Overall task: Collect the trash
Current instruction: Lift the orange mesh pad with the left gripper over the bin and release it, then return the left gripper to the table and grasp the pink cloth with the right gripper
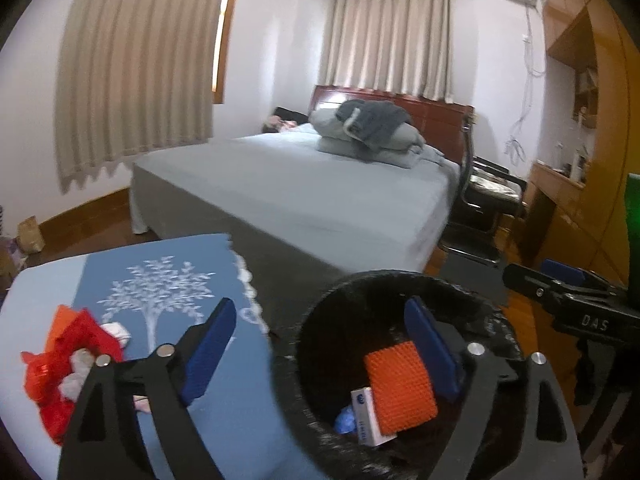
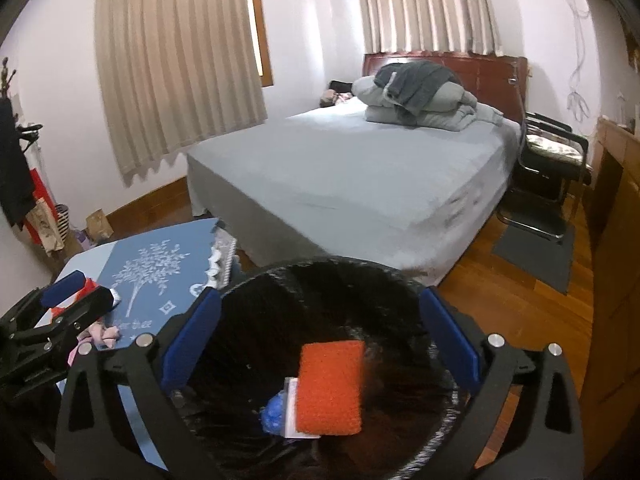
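Bin [image 2: 344, 276] beside table [image 1: 240, 432]; bed [image 2: 360, 172] behind; red wrappers [image 1: 64, 364] on table.

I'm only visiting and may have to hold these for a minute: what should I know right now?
Left gripper: open, fingers empty.
Right gripper: open, empty, over the black bin.
In the bin: orange sponge, white box, something blue.
Left to collect: red plastic wrapper and crumpled tissues on the blue table.

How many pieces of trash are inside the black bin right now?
3 visible in the black bin: an orange textured sponge, a white box under its left edge, and a blue crumpled wad beside the box. More may be hidden beneath.
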Demonstrator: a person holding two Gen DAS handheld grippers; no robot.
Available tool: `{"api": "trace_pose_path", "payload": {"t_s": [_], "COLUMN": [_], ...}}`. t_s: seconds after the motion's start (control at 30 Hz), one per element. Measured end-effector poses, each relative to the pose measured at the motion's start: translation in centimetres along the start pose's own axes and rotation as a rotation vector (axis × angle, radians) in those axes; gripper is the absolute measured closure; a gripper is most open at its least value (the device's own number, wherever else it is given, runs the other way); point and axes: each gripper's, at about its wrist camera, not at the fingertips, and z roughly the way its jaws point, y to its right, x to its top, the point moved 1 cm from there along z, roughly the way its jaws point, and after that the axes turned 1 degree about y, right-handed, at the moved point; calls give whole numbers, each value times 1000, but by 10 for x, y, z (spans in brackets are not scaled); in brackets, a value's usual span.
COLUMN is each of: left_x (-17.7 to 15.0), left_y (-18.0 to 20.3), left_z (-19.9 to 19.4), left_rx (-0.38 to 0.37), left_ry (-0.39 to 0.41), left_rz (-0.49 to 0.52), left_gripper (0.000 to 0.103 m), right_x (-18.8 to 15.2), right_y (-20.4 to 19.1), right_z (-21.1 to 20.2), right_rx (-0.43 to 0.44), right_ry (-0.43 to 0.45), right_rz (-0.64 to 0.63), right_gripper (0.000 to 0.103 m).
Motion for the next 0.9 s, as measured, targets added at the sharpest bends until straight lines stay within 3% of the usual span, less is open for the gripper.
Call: {"api": "trace_pose_path", "payload": {"t_s": [0.43,0.9], "left_x": [-27,-58], "left_y": [-84,-169], "left_z": [-44,-74], "left_rx": [233,430], "left_ry": [8,-13], "left_rz": [-56,-134], "left_gripper": [12,12], "right_x": [0,-14], "right_y": [-91,-175], "right_z": [20,51], "right_rx": [147,260], "right_ry": [-23,-75], "right_rz": [-66,-153], "right_gripper": [6,6]}}
